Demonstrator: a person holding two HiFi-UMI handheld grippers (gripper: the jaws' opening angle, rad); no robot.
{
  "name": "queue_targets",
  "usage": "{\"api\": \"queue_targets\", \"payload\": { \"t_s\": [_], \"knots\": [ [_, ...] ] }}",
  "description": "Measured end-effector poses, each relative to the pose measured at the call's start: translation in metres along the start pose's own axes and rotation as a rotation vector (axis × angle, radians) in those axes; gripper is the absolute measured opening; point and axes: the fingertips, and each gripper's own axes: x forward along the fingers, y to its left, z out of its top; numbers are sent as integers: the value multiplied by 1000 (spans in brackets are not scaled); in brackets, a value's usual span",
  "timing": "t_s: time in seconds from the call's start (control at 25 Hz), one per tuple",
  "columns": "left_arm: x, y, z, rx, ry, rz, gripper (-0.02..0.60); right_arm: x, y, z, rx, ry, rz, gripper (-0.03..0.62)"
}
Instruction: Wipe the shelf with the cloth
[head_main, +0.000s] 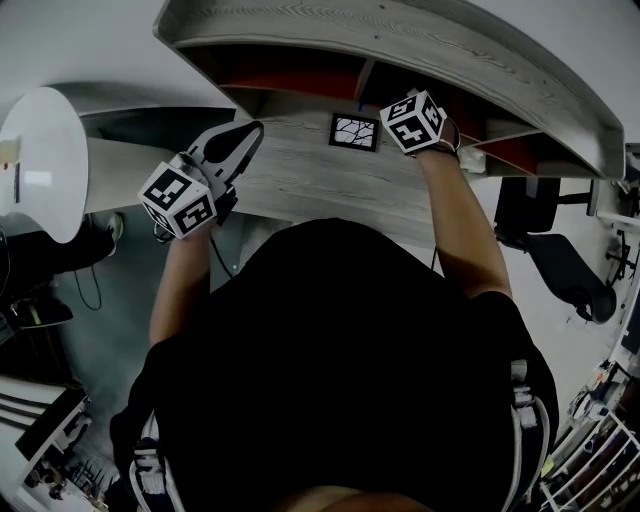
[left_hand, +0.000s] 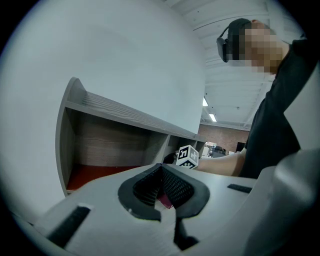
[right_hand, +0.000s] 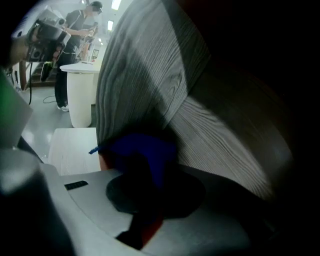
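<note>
The grey wooden shelf (head_main: 420, 40) with red compartment floors stands at the back of the table (head_main: 330, 185). My right gripper (head_main: 425, 125) reaches into a middle compartment, its tips hidden under the shelf top. In the right gripper view it (right_hand: 145, 172) is shut on a blue cloth (right_hand: 142, 147) that lies against the wood-grain divider (right_hand: 150, 65) in the dark compartment. My left gripper (head_main: 248, 133) hovers over the table's left part, outside the shelf, jaws shut with nothing held. The left gripper view (left_hand: 161, 176) faces the left compartment (left_hand: 100, 170).
A small black-framed tile (head_main: 354, 131) lies on the table just left of my right gripper. A round white table (head_main: 45, 160) stands at the left and a black chair (head_main: 565, 265) at the right. People stand by a white pedestal (right_hand: 82, 92) in the background.
</note>
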Motion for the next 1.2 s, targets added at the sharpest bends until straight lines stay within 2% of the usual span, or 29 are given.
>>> {"api": "queue_targets", "payload": {
  "t_s": [0.2,0.8,1.2],
  "knots": [
    [6,0,-1,-2,3,-23,15,-7,-14,-22,0,66,-53,49],
    [50,-14,6,30,24,-170,15,-51,-53,-110,126,239,-205,48],
    [65,-18,7,39,35,-229,15,-65,-58,-131,183,281,-249,46]
  ]
}}
